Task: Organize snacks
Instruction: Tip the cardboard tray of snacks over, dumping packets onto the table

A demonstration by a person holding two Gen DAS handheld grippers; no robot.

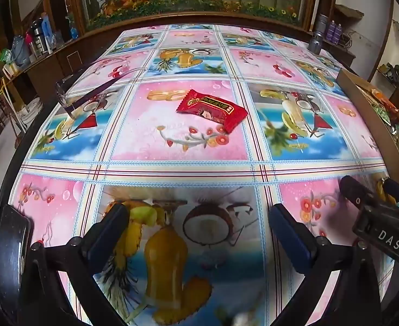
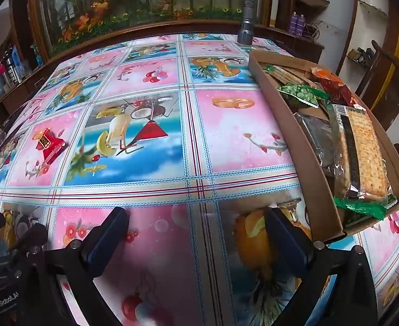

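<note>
Both tools, left tool [image 1: 199,233] and right tool [image 2: 199,233], gape wide, holding nothing. The red snack packet [image 1: 212,110] lies alone mid-counter [image 1: 172,141]; the cardboard box [image 2: 302,146] of snacks sits well apart, at the counter's edge.

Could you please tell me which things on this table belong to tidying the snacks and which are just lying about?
Part of the job:
- red snack packet, alone on the tablecloth
- cardboard box holding snacks
- green pea packet
- cracker pack

Just lying about:
- eyeglasses
- grey flashlight, standing upright
</note>
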